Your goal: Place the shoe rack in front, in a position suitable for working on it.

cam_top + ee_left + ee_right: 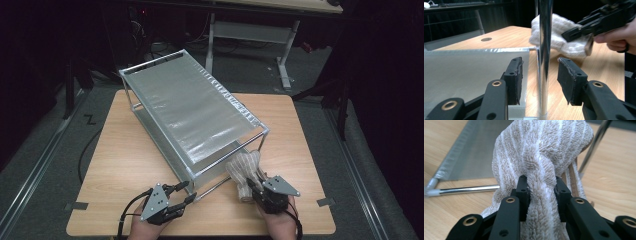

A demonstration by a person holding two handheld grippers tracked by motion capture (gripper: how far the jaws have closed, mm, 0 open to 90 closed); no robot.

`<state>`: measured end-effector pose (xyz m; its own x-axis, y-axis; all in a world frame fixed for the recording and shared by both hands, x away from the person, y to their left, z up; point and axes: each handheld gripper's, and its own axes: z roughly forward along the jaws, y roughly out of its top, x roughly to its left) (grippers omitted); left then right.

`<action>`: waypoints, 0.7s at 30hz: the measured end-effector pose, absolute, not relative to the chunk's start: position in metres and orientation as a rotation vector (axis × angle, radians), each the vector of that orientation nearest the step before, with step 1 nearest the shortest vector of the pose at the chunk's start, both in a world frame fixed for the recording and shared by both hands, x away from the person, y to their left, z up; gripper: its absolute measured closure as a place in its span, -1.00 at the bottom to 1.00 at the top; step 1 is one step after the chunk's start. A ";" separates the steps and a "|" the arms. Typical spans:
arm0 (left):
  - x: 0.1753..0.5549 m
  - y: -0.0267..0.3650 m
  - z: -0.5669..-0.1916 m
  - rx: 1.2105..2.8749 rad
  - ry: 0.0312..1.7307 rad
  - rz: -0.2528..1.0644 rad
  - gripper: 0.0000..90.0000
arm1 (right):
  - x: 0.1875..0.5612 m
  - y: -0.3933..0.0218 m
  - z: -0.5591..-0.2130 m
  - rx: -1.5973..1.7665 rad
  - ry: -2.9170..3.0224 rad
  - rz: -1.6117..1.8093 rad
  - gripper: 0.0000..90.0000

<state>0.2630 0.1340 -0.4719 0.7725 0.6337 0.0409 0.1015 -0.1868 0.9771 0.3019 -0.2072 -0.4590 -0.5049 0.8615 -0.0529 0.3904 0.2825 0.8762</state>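
Jaws of the right gripper (541, 192) clench a striped terry towel (541, 152); the left gripper (540, 75) stands released around the rack's chrome post (545, 50).

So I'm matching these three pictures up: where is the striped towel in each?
High view: striped towel bottom centre-right, by the rack's near corner.
Left gripper view: top centre-right, behind the chrome post.
Right gripper view: centre, clamped in the right gripper.
Shared landmark: the chrome post.
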 end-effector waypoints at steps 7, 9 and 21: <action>0.270 0.125 -0.478 1.730 0.575 0.503 0.30 | 0.281 -0.224 -0.437 1.110 1.905 1.220 0.60; 0.270 0.122 -0.480 1.740 0.571 0.502 0.34 | 0.275 -0.232 -0.429 1.114 1.862 1.251 0.60; 0.267 0.115 -0.486 1.767 0.615 0.519 0.42 | 0.256 -0.232 -0.365 0.975 1.707 1.440 0.59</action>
<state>0.2671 0.1146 -0.4857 0.7662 0.6416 0.0361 0.1437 -0.2258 0.9635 0.2555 -0.2324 -0.3653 -0.4801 0.8764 -0.0372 0.1111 0.1028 0.9885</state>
